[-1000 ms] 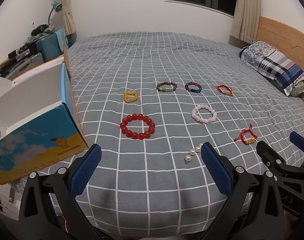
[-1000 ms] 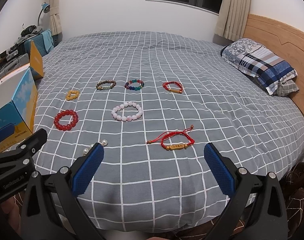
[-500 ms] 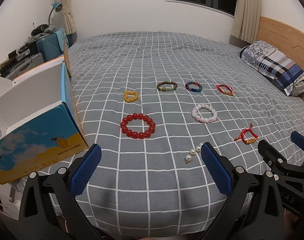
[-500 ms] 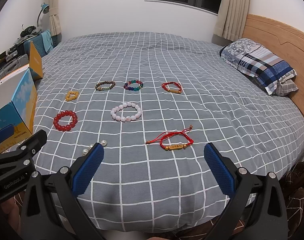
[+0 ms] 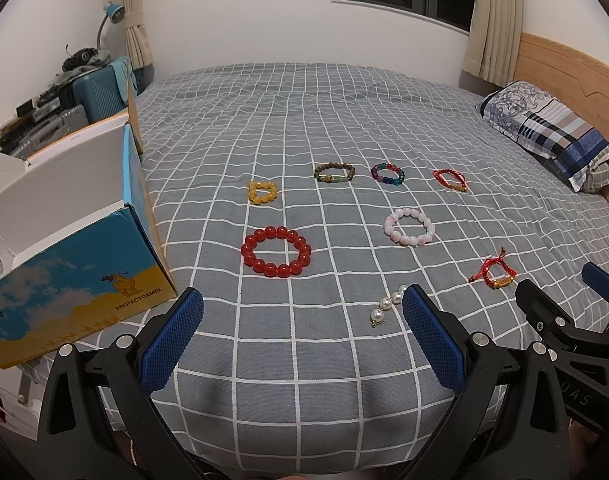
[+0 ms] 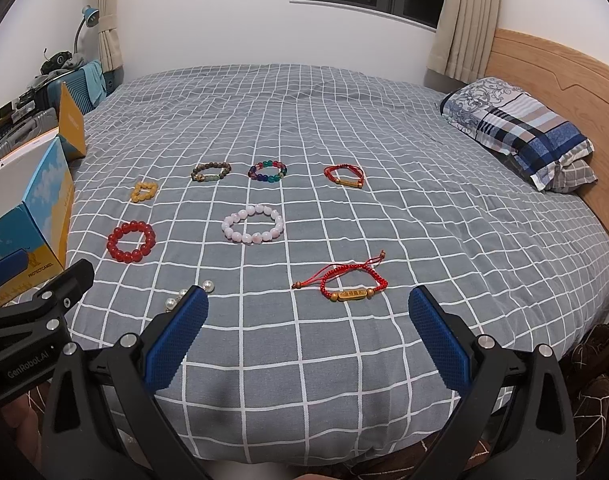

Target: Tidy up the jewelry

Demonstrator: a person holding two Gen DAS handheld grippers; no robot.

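Several bracelets lie spread on a grey checked bed [image 5: 304,360]. In the left wrist view I see a big red bead bracelet [image 5: 276,257], a yellow one [image 5: 261,192], a brown-green one [image 5: 334,172], a multicoloured one [image 5: 387,173], a pink-white one [image 5: 409,226], two red cord bracelets [image 5: 449,180] [image 5: 494,274] and a short pearl strand [image 5: 386,306]. My left gripper [image 5: 300,340] hangs open over the bed's near edge, the pearls by its right finger. My right gripper [image 6: 306,340] is open too, just short of the near red cord bracelet [image 6: 350,282].
An open blue and yellow shoebox [image 5: 72,264] stands at the bed's left edge. A plaid pillow [image 5: 552,132] lies against the wooden headboard [image 6: 564,76] on the right. Clutter and a suitcase [image 5: 100,84] stand at far left.
Almost nothing has moved. Both views have shifted very slightly, and the bracelets lie where they were.
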